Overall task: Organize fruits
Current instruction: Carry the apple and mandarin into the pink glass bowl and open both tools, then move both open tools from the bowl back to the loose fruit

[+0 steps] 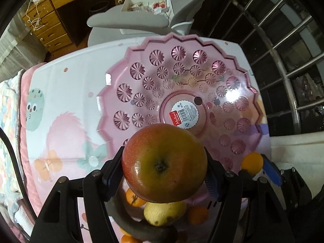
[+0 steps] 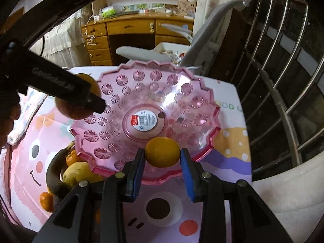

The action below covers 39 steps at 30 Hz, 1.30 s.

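A red-and-green apple [image 1: 164, 163] is clamped in my left gripper [image 1: 165, 174], held over the near rim of a pink cut-pattern fruit bowl [image 1: 125, 90]. The same apple [image 2: 81, 109] shows in the right wrist view behind the left gripper [image 2: 95, 103], over the bowl's left rim. My right gripper [image 2: 163, 159] is shut on a small orange [image 2: 162, 151] above the near edge of the bowl [image 2: 202, 109]. That orange [image 1: 252, 162] also appears at the right of the left wrist view. The bowl holds only a label sticker [image 2: 145, 120].
Beside the bowl lie a dark banana [image 2: 53, 174], a yellow pear [image 2: 78, 172] and small oranges [image 2: 47, 201] on a pink cartoon cloth [image 2: 166, 208]. A grey chair [image 1: 129, 19], a wooden desk [image 2: 129, 28] and window bars [image 2: 283, 81] stand beyond. A hand [image 2: 8, 119] grips the left tool.
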Each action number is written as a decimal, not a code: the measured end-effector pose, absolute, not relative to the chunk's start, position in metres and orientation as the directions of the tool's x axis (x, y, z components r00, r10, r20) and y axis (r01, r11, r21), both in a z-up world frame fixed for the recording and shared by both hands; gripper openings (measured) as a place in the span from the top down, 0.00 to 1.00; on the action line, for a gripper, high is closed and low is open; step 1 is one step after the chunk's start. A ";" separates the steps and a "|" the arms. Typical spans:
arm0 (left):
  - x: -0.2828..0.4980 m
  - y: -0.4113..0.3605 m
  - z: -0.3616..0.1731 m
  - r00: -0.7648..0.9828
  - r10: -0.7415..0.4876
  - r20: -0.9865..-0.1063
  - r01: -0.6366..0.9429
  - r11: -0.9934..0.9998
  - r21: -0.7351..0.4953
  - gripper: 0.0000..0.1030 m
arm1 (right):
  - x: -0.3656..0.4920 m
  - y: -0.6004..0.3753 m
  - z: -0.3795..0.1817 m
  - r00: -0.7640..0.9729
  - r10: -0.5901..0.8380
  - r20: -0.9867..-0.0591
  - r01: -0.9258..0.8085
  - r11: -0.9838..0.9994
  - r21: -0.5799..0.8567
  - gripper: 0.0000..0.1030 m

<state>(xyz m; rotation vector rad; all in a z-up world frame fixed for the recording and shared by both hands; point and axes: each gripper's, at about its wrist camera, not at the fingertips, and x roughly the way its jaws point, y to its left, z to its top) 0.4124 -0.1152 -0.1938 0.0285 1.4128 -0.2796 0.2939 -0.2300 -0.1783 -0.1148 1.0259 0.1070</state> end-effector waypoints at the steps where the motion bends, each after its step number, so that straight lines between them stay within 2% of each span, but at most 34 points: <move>1: 0.416 -0.118 -0.199 0.122 -0.167 -0.978 0.209 0.968 -0.139 0.34 | 0.296 -0.231 -0.181 0.508 0.039 -0.860 -0.148 0.988 -0.043 0.65; 13: 0.433 -0.137 -0.242 0.044 -0.089 -0.995 0.206 0.975 -0.078 0.34 | 0.310 -0.228 -0.206 0.448 0.067 -0.892 -0.200 0.979 -0.027 0.65; 16: 0.433 -0.138 -0.244 0.038 -0.094 -0.995 0.193 0.977 -0.085 0.32 | 0.312 -0.228 -0.207 0.442 0.064 -0.894 -0.204 0.979 -0.031 0.65; 17: 0.432 -0.138 -0.243 0.044 -0.094 -0.995 0.191 0.978 -0.084 0.28 | 0.313 -0.229 -0.207 0.440 0.063 -0.896 -0.205 0.978 -0.032 0.65; 19: 0.433 -0.137 -0.240 0.061 -0.117 -0.991 0.192 0.976 -0.103 0.17 | 0.315 -0.230 -0.207 0.427 0.057 -0.902 -0.200 0.979 -0.032 0.65; 20: 0.433 -0.135 -0.236 0.080 -0.118 -0.990 0.193 0.976 -0.101 0.16 | 0.315 -0.231 -0.207 0.423 0.057 -0.904 -0.196 0.980 -0.030 0.64; 26: 0.432 -0.130 -0.217 0.126 -0.135 -0.983 0.189 0.976 -0.110 0.15 | 0.314 -0.240 -0.199 0.428 0.058 -0.902 -0.165 0.986 -0.014 0.50; 35: 0.407 -0.104 -0.177 0.221 -0.190 -0.957 0.120 0.979 -0.166 0.16 | 0.304 -0.251 -0.178 0.442 0.113 -0.890 -0.123 0.990 0.064 0.48; 39: 0.388 -0.090 -0.164 0.252 -0.174 -0.952 0.115 0.982 -0.149 0.16 | 0.298 -0.257 -0.173 0.408 0.206 -0.890 -0.109 0.978 0.177 0.48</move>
